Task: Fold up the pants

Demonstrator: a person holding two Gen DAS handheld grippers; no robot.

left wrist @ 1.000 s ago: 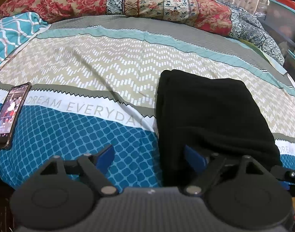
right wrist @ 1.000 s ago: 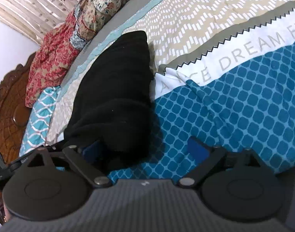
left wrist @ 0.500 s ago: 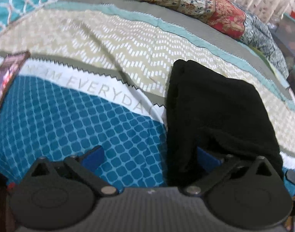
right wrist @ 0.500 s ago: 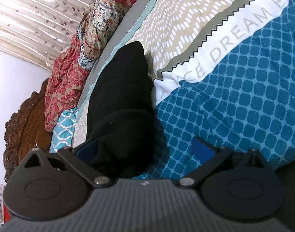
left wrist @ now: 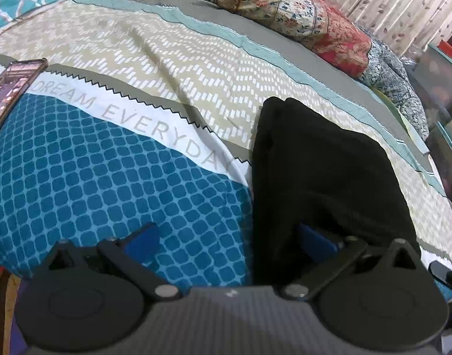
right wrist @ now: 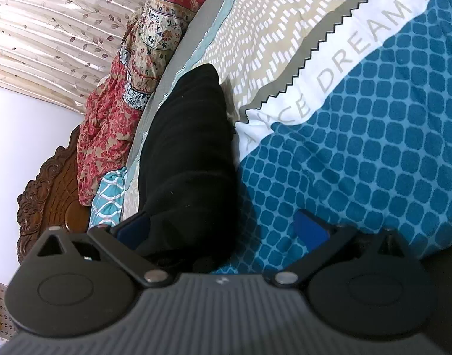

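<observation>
Folded black pants on patterned bedspread, both tongs spread wide.

Left wrist view: left gripper released, nothing pinched; its right pad is set against the pants' near-left corner, its left pad over bare blue cover. The pants' near edge is hidden behind the gripper body; a phone is cut off at the left border. Right wrist view: right gripper likewise released; pants lie between the pads toward the left one, their near end lost in shadow; the carved headboard is partly covered.
</observation>
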